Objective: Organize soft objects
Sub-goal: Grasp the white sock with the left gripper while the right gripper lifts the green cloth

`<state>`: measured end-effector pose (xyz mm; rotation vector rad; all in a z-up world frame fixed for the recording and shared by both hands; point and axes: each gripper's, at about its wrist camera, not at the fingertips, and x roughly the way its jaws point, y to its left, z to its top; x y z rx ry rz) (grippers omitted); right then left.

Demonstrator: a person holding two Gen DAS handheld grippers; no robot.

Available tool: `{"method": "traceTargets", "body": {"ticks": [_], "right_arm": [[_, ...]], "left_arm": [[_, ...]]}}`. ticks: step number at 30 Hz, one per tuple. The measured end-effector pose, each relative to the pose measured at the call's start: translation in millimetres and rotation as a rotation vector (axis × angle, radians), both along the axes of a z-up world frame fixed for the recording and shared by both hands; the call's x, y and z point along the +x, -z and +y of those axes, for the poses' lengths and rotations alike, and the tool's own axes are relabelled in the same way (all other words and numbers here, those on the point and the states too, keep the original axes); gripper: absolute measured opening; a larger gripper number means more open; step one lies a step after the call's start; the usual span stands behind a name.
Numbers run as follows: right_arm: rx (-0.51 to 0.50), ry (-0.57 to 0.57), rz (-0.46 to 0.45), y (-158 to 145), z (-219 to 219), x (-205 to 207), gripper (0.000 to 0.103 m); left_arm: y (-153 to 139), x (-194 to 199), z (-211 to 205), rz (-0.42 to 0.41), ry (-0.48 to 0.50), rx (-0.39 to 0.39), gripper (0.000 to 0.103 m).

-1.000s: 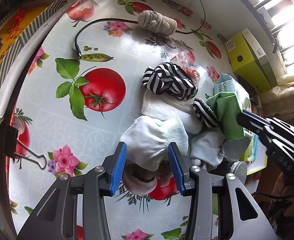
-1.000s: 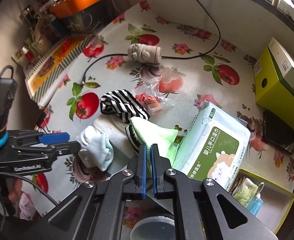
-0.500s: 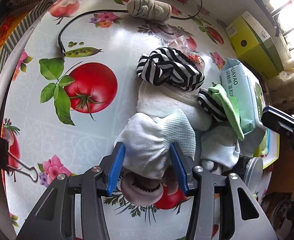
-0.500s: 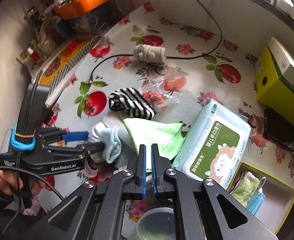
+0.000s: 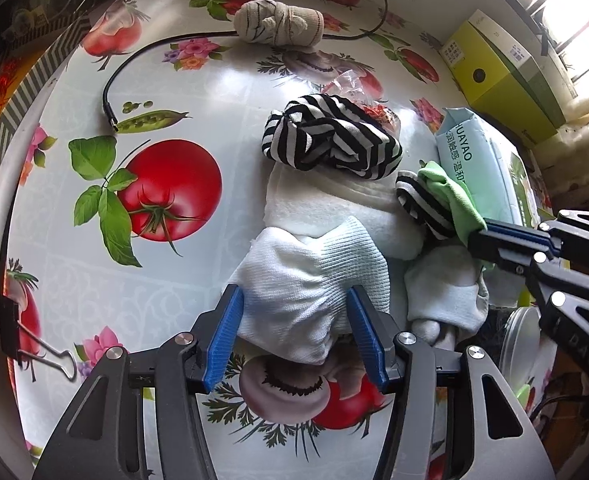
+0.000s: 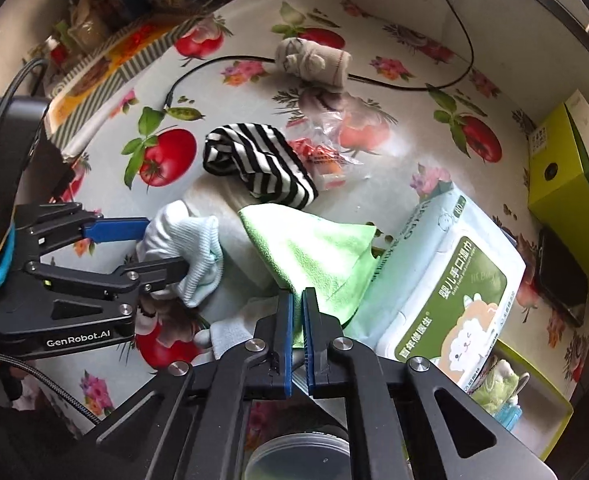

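My left gripper (image 5: 294, 332) is shut on a bunched white sock (image 5: 314, 280), also in the right wrist view (image 6: 192, 256), holding it at the near edge of a pile of soft things. My right gripper (image 6: 297, 340) is shut on a corner of a green cloth (image 6: 314, 256), seen at the right in the left wrist view (image 5: 450, 196). A black-and-white striped cloth (image 5: 330, 140) lies on a white towel (image 5: 334, 208) behind the sock. A rolled beige sock (image 5: 278, 24) lies far back on a black cable (image 5: 142, 56).
The table has a tomato-print oilcloth (image 5: 94, 240). A wet-wipes pack (image 6: 446, 280) lies right of the pile, a yellow-green box (image 6: 570, 168) beyond it, a small tray (image 6: 534, 396) at the near right. A clear snack bag (image 6: 326, 152) lies behind the striped cloth. A binder clip (image 5: 26, 336) sits at the left edge.
My left gripper has closed tighter on the white sock. My right gripper has pulled the green cloth toward the sock, spreading it over the pile, and moved nearer the left gripper.
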<state>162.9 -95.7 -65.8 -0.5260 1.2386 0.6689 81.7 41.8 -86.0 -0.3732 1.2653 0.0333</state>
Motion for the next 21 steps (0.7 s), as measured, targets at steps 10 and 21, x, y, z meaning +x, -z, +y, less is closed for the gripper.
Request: {"method": "traceTargets", "body": {"ticks": [10, 21], "right_arm": [[0.116, 0.086, -0.017, -36.3, -20.0, -1.5, 0.003], [0.233, 0.129, -0.048, -77.1, -39.3, -17.4, 0.003]], "left_arm": [[-9.4, -11.8, 7.8, 0.004, -0.04, -0.023, 0.021], [-56.4, -30.3, 2.7, -0.076, -0.058, -0.034, 0.021]]}}
